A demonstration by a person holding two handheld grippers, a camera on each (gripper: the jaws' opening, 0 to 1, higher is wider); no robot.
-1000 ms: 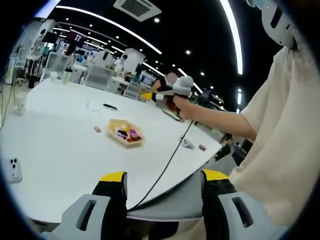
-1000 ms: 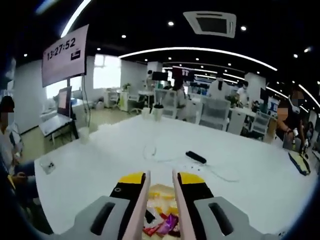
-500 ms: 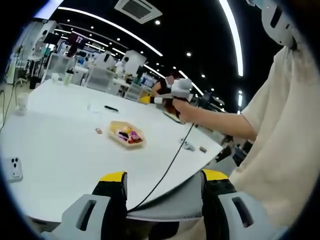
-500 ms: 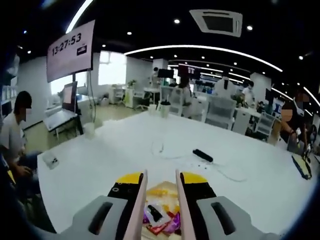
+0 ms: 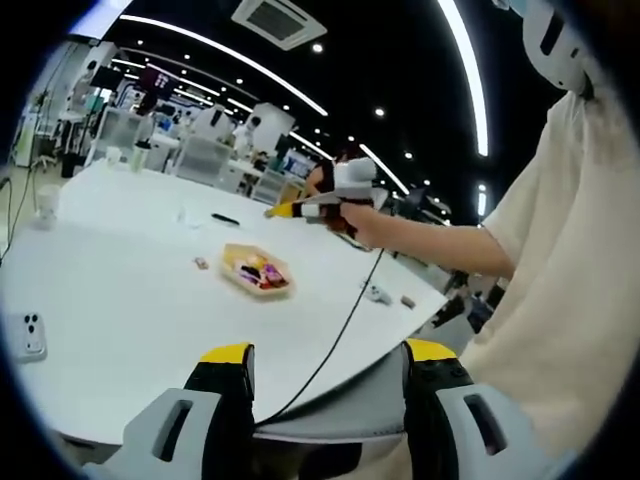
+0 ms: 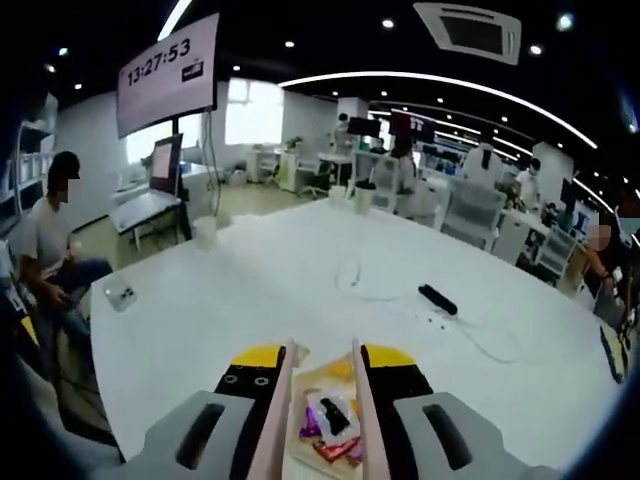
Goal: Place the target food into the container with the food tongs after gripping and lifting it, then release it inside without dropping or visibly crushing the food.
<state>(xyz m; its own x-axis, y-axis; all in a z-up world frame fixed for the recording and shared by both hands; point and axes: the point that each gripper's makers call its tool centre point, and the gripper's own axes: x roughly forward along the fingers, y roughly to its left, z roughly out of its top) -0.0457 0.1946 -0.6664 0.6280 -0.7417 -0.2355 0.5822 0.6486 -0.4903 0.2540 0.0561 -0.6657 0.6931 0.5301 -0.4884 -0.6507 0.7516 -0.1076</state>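
Two grippers work above a broad white round table [image 5: 120, 300] in an open-plan office. In the left gripper view, the left gripper [image 5: 326, 400], yellow-tipped and grey-bodied, hangs near the table's edge with its jaws wide apart and nothing between them, as it did a second ago. Farther off, the right gripper [image 5: 283, 209], held in a person's hand [image 5: 352, 218], holds pale pink food tongs [image 6: 318, 400] out over the shallow yellow tray of wrapped snacks [image 5: 256, 269]; it has swung out to the left and now points more level than before. In the right gripper view, the jaws clamp the tongs' two arms, which stand slightly apart with nothing visibly pinched between them, above the tray [image 6: 325, 415]. More of the tray shows between them than a second ago. A black cable [image 5: 330, 335] trails across the table.
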